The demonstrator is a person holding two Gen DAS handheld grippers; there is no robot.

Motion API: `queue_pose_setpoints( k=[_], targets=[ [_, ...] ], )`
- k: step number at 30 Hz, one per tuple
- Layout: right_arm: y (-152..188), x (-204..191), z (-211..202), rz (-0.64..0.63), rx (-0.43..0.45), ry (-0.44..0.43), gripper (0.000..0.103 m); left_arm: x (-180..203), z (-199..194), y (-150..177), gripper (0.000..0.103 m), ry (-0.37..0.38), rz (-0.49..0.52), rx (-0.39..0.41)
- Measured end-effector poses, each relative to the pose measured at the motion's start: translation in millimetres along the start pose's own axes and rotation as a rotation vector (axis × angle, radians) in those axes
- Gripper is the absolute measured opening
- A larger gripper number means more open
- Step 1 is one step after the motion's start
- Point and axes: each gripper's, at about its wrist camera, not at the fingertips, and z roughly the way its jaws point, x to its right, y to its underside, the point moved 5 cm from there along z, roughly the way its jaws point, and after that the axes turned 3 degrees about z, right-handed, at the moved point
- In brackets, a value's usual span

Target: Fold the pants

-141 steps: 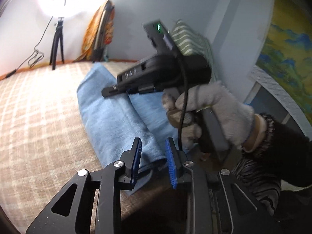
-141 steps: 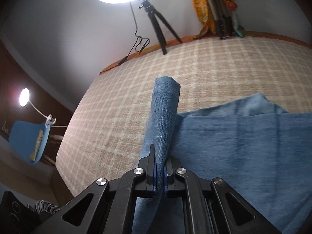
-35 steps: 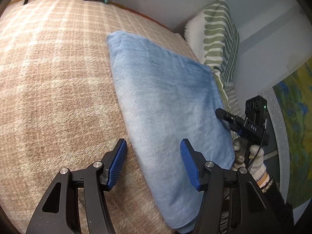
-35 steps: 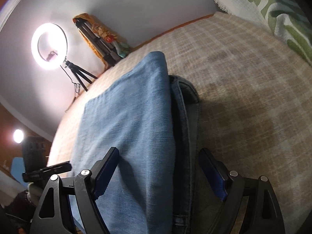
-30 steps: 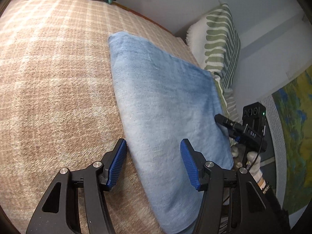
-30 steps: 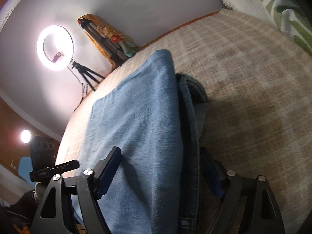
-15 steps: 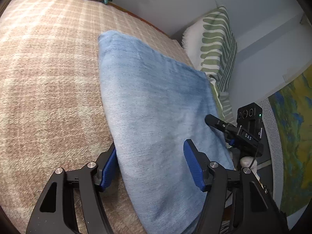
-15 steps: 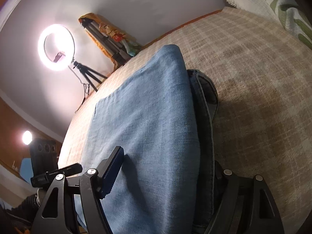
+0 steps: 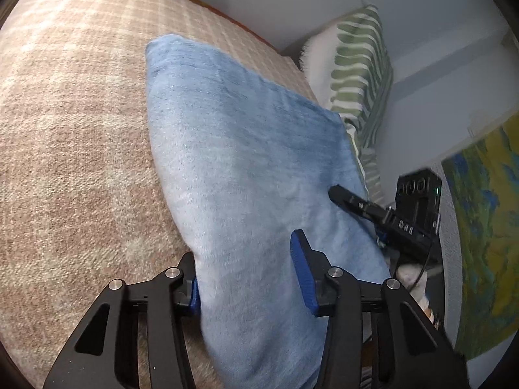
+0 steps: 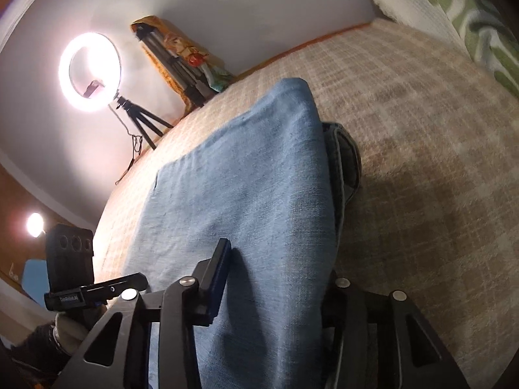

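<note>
— Both sets of jaws have just been closing on the folded pants [image 9: 246, 168] lying on the checked bedcover [image 9: 71, 136].

— Gripping yet?

— The left gripper [image 9: 249, 278] and right gripper [image 10: 275, 278] each straddle a near edge, but I cannot tell whether the pads bite. Looks like another fold or a lift coming.

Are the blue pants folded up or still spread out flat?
Folded. The jeans lie as a thick stack on the checked blanket, with lower denim layers peeking out along one edge.
</note>
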Motion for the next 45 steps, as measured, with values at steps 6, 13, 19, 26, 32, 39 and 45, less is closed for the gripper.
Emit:
queue_pose_setpoints(
  k=[6,13,19,26,32,39,45],
  targets=[
    [-3,-24,-6,-0.097,0.025,0.117,0.030,10,3,-8,0.029,-0.039,0.059,-0.013],
    [-14,-53,-26,-0.135,0.081,0.134,0.018,31,-9,-21,0.018,-0.048,0.139,0.007],
    [-25,-81,-32,-0.185,0.119,0.132,0.017,46,-8,-35,0.016,-0.059,0.187,0.022],
    [-44,-95,-36,-0.193,0.162,0.125,0.016,50,-21,-57,0.015,-0.060,0.215,0.045],
    [-79,-107,-45,-0.225,0.215,0.134,0.016,66,-25,-93,0.015,-0.059,0.265,0.080],
    [-125,-95,-46,-0.206,0.240,0.140,0.016,75,-11,-132,0.015,-0.049,0.292,0.103],
    [-167,-83,-34,-0.221,0.235,0.170,0.016,73,14,-167,0.015,-0.047,0.289,0.111]
  ],
)
